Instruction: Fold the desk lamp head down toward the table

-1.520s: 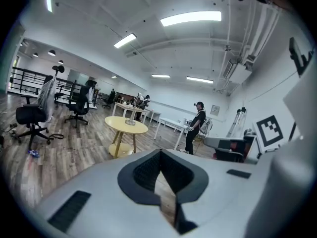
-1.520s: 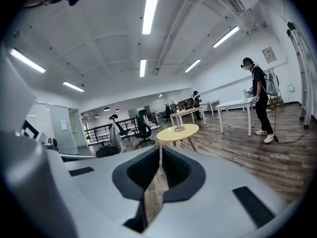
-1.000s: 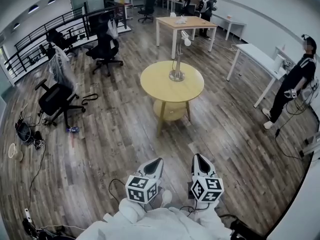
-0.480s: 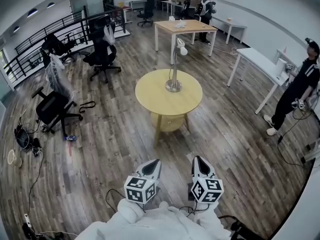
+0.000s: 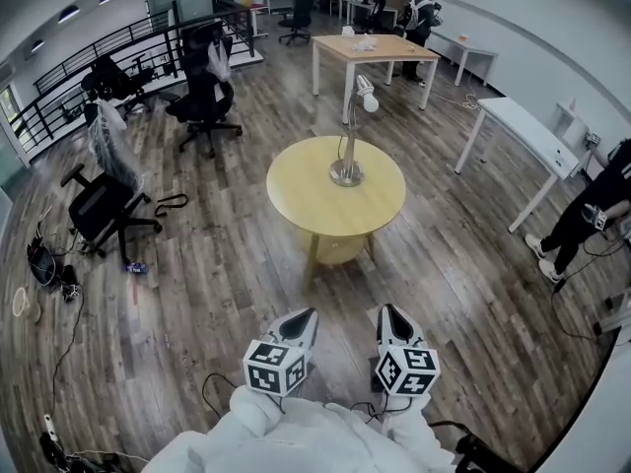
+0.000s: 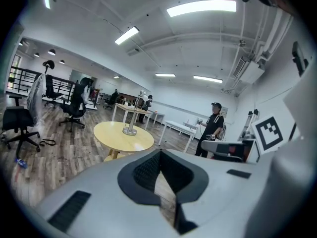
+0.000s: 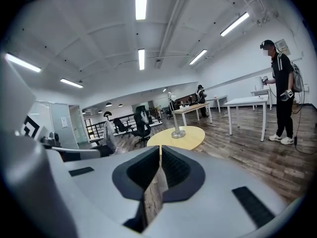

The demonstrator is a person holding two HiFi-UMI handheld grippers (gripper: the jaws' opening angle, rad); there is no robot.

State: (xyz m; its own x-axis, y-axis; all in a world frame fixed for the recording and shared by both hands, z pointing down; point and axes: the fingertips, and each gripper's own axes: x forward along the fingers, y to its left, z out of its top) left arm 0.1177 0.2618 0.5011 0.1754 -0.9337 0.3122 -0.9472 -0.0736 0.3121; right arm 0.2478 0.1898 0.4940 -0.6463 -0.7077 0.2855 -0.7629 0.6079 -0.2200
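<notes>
lamp [image 5: 350, 131]: sits near the middle of the round yellow surface [image 5: 296, 180], well ahead of both grippers with bare floor [image 5: 227, 274] in between
head [image 5: 366, 95]: small white one at the top of a thin metal stem [image 5: 350, 136], poking out to one side, not folded down yet
left gripper [image 5: 305, 314]: fingers [image 6: 143, 170] pressed together at the tips, holding nothing
right gripper [image 5: 392, 311]: same deal, fingers [image 7: 141, 170] closed tip to tip, empty
handling guess: looks light up top, with a round metal base [image 5: 346, 174] that's probably weighted. Stem looks stiff, so I'd bet only the joint near the head gives. The head may be slick and a bit fragile.
where to grab: the head itself or the neck right behind it, then ease it down. The other gripper could pin the base if it starts to tip.
status: folding not started. Need to get close and open up first.
</notes>
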